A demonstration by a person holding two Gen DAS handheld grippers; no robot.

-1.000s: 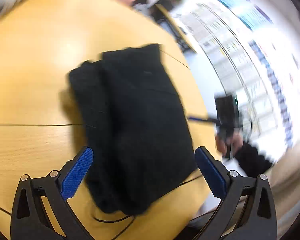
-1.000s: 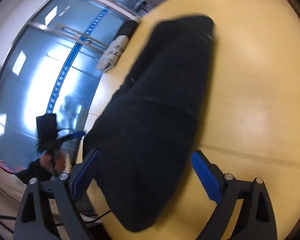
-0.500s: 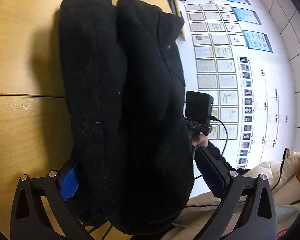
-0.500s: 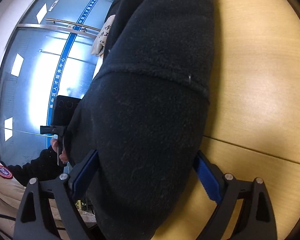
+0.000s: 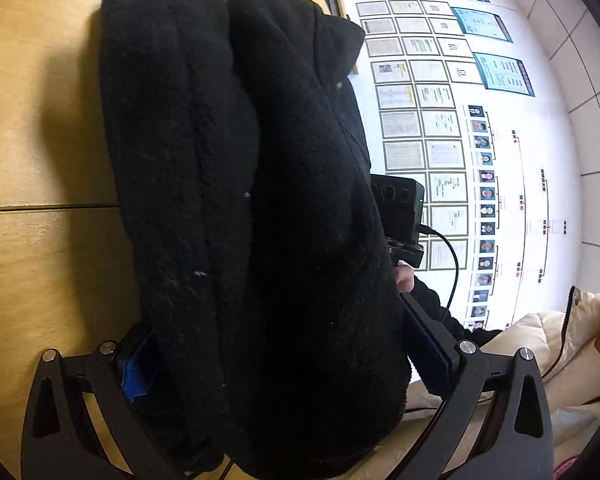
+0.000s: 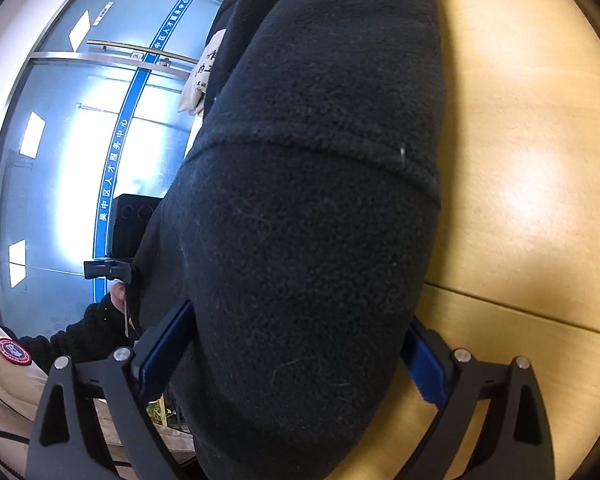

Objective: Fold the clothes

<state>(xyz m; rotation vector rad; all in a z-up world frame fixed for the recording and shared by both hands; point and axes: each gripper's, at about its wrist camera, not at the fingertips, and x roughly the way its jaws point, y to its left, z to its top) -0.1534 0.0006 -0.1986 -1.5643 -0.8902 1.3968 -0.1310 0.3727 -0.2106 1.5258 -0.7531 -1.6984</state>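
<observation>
Black fleece bundle on the wooden table, straddled at each end by a wide-spread gripper.

Left wrist view: the left gripper [image 5: 280,356] has its fingers apart around the folded fleece garment [image 5: 252,200], which lies on the table [image 5: 40,140]; close only once both thick rolls sit between the pads. Right wrist view: the right gripper [image 6: 296,364] likewise stands spread around the garment's rounded end [image 6: 308,220]; I judge both should clamp evenly and together, so the layers do not slip apart.

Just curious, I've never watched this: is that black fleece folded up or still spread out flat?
Folded. The black fleece lies on the wooden table as a thick bundle of two doubled rolls side by side, filling both sets of open jaws.
</observation>
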